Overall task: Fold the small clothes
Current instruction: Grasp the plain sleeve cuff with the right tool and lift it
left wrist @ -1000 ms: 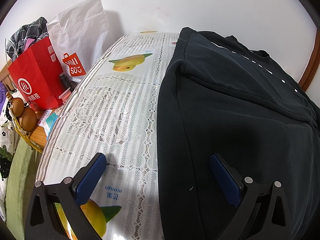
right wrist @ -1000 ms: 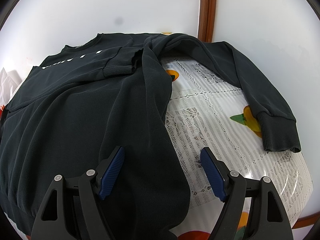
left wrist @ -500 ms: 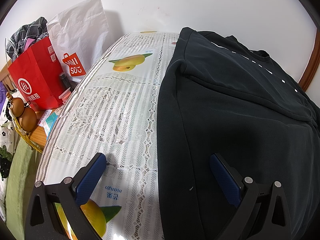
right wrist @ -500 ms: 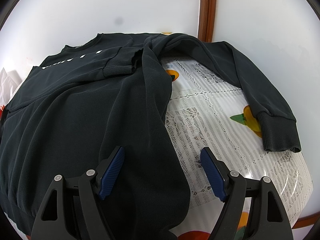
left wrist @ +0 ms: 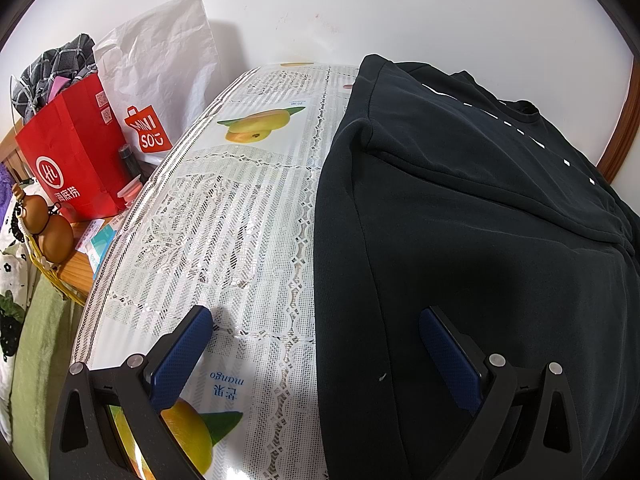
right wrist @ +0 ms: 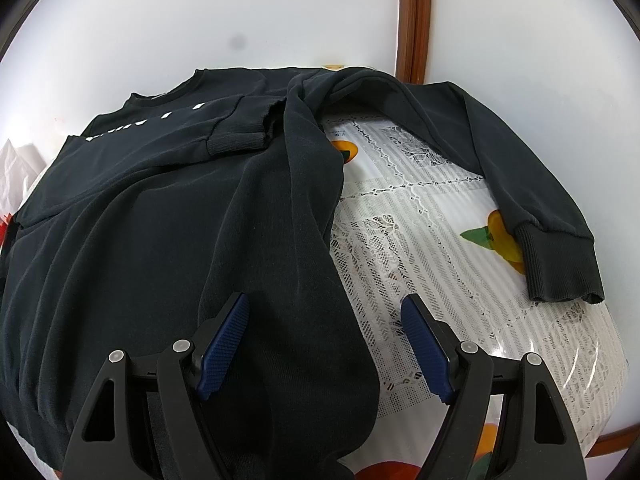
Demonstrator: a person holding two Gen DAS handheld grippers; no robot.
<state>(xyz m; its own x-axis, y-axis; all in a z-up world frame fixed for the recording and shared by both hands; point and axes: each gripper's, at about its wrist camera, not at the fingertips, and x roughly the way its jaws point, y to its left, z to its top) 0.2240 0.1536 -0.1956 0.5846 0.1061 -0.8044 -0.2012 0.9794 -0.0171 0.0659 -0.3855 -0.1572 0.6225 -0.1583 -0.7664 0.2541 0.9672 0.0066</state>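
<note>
The black sweatshirt point(right wrist: 160, 240) lies flat on the desk point(right wrist: 420, 240), its unfolded sleeve point(right wrist: 520, 184) stretching far-right of the right claw point(right wrist: 324, 348), the nearer one; both it and the left claw point(left wrist: 316, 352) gape empty.

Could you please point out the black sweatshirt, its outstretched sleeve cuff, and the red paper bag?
Black sweatshirt point(right wrist: 152, 240), right wrist view, on its flat body panel.
Outstretched ribbed sleeve cuff point(right wrist: 560, 268), right wrist view, on the ribbing's middle.
Red paper bag point(left wrist: 76, 160), left wrist view, on its front face.
</note>
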